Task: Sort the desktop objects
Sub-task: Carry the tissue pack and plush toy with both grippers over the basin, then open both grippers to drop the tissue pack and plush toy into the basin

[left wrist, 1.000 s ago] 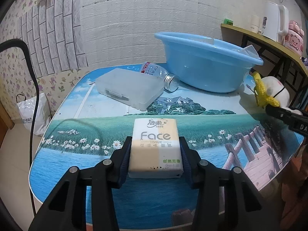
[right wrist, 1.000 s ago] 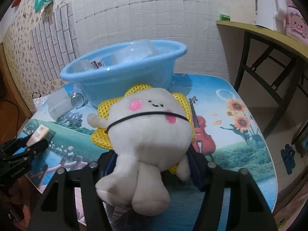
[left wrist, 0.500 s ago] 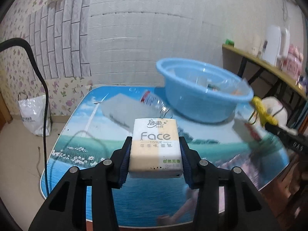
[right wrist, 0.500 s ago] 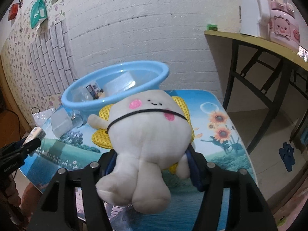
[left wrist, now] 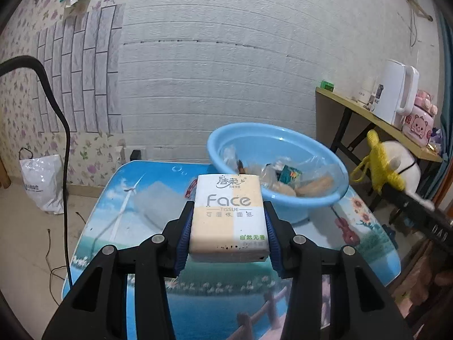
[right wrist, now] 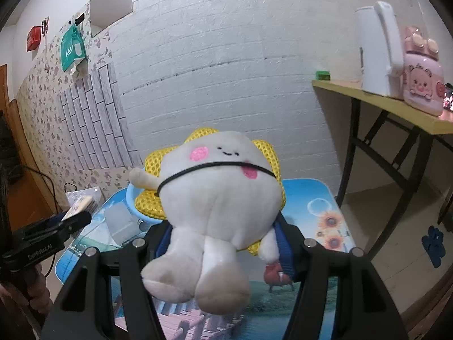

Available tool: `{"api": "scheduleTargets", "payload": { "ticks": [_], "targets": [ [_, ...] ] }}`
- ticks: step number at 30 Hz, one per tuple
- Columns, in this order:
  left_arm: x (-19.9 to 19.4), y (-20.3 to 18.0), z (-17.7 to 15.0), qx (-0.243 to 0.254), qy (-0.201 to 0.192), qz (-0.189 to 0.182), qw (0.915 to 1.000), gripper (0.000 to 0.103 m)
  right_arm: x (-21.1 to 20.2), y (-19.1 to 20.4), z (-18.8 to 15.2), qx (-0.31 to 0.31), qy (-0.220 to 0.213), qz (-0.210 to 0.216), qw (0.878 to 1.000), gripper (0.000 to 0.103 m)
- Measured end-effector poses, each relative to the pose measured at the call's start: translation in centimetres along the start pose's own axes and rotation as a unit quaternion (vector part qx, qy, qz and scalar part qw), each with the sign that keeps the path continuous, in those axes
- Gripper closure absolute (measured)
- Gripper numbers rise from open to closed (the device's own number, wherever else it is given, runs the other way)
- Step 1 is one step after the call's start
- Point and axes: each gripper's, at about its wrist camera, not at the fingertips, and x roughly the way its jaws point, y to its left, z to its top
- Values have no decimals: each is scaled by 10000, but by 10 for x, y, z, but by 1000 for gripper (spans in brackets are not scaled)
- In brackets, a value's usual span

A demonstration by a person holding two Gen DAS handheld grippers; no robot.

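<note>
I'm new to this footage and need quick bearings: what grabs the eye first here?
The white plush toy with its yellow mesh ruff fills the right wrist view, clamped in the right gripper above the table. In the left wrist view, the left gripper holds a Face tissue pack, with the blue basin of odds and ends behind it.

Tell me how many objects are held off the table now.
2: the tissue pack in the left hand-held gripper, the plush toy in the right hand-held gripper.
</note>
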Motion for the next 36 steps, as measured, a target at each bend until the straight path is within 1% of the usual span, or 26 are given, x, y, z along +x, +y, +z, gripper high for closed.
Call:
{"api": "scheduleTargets", "payload": {
  "ticks": [6,10,19,22,26,30,32,34,36],
  "targets": [
    [11,-7,11,156,40,-44,9999,58,16,-3,-3,-35,119,67,9999,42],
    [25,-11,19,197,140,-75,9997,58,32,-8,0,-44,188,116,9997,42],
    [65,-32,49,490,173,-175,9985,58,62,-10,22,-164,62,321,9993,42],
    [77,-38,54,566,211,-175,9980,58,73,-13,29,-179,45,382,9991,42],
    [93,-46,59,792,169,-87,9967,58,89,-17,30,-166,133,443,9988,42],
    [110,-49,66,845,187,-132,9962,58,97,-16,38,-311,44,443,9985,41],
    [117,-51,69,837,229,-135,9961,55,100,-16,41,-333,22,446,9985,41],
    [117,-49,70,795,206,-157,9965,39,103,-16,44,-327,21,446,9985,41],
    [112,-46,67,755,151,-204,9968,31,106,-16,46,-297,32,453,9985,40]
  ]
}}
